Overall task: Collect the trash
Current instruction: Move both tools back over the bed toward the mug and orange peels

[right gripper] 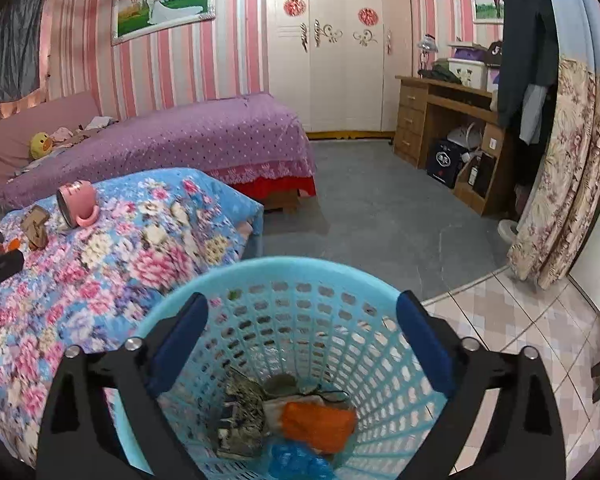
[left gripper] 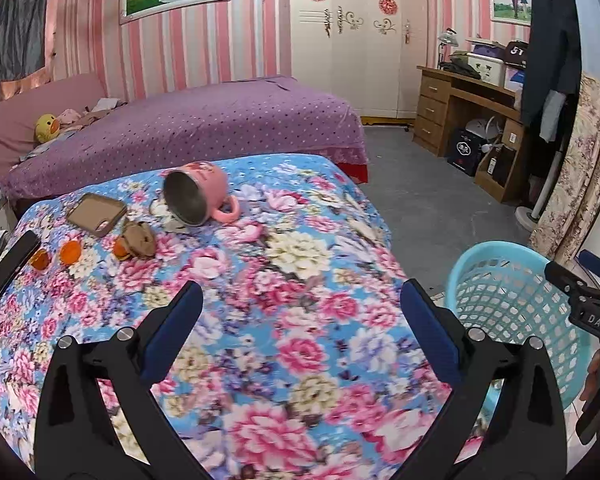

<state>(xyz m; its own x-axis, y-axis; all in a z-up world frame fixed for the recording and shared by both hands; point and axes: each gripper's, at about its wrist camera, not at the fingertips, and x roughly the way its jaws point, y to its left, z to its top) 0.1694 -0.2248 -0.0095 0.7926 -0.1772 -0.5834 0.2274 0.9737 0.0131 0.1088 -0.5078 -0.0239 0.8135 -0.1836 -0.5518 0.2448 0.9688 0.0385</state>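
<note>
A light blue plastic basket (right gripper: 300, 276) stands on the floor beside the flowered bed; it holds an orange wrapper (right gripper: 320, 424), a blue wrapper (right gripper: 296, 460) and crumpled paper (right gripper: 240, 420). My right gripper (right gripper: 302, 344) is open and empty right above the basket mouth. My left gripper (left gripper: 302, 328) is open and empty over the flowered bedspread (left gripper: 284, 280). Far left on the bed lie orange peel pieces (left gripper: 70, 252) and a crumpled brown scrap (left gripper: 140, 238). The basket (left gripper: 512, 300) and right gripper (left gripper: 588, 304) show at the right of the left wrist view.
A tipped pink mug (left gripper: 200, 196), a brown phone case (left gripper: 96, 214) and a black phone (left gripper: 14, 260) lie on the bedspread. A purple bed (left gripper: 180, 128) stands behind. A wooden desk (left gripper: 460, 100), a fan base (left gripper: 526, 216) and a curtain (left gripper: 580, 180) stand to the right.
</note>
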